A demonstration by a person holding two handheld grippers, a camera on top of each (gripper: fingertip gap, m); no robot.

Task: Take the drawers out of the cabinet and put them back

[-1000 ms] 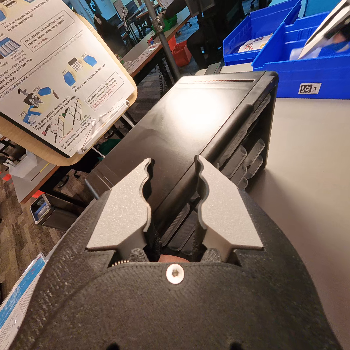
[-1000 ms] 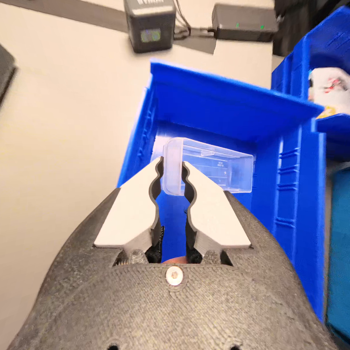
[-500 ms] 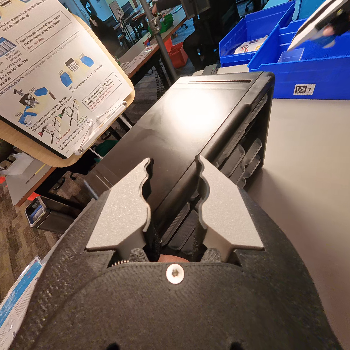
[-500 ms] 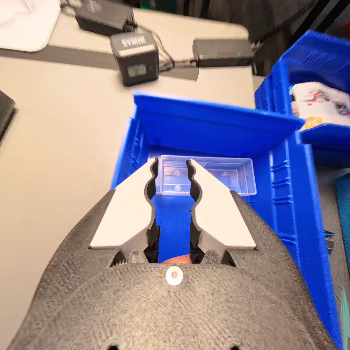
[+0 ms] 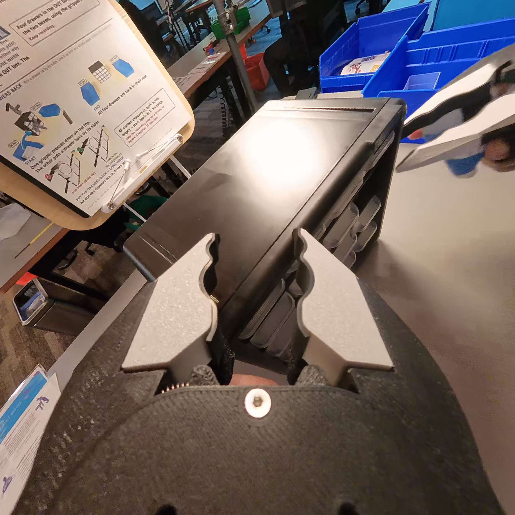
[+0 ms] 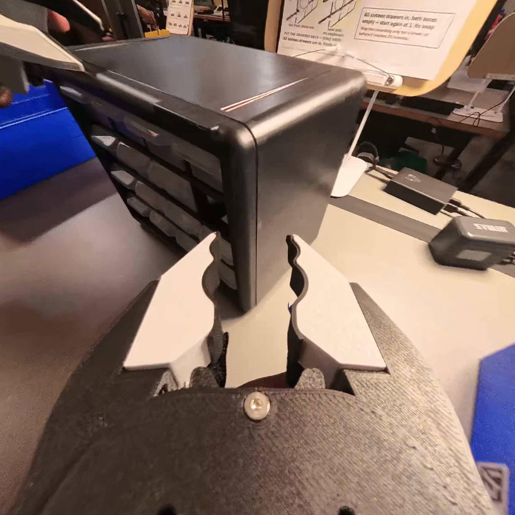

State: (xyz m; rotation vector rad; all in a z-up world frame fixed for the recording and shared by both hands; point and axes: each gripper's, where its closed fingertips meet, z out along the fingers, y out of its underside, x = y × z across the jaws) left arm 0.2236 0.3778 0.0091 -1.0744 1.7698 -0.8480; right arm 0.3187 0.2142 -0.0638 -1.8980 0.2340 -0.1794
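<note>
My left gripper [image 5: 255, 250] hangs over the near top edge of the black cabinet [image 5: 278, 172], fingers apart, nothing b/w them, not touching it. My right gripper [image 6: 252, 250] is also spread w/ a bare grasp, aimed at the cabinet's front corner from the table [image 6: 69, 278]. Most drawers [image 6: 164, 178] sit in their slots; a few slots in the top row look empty. One clear drawer [image 5: 420, 80] lies in the blue bin [image 5: 451, 53] behind the cabinet. Instruction board [image 5: 92, 106] stands to the left.
</note>
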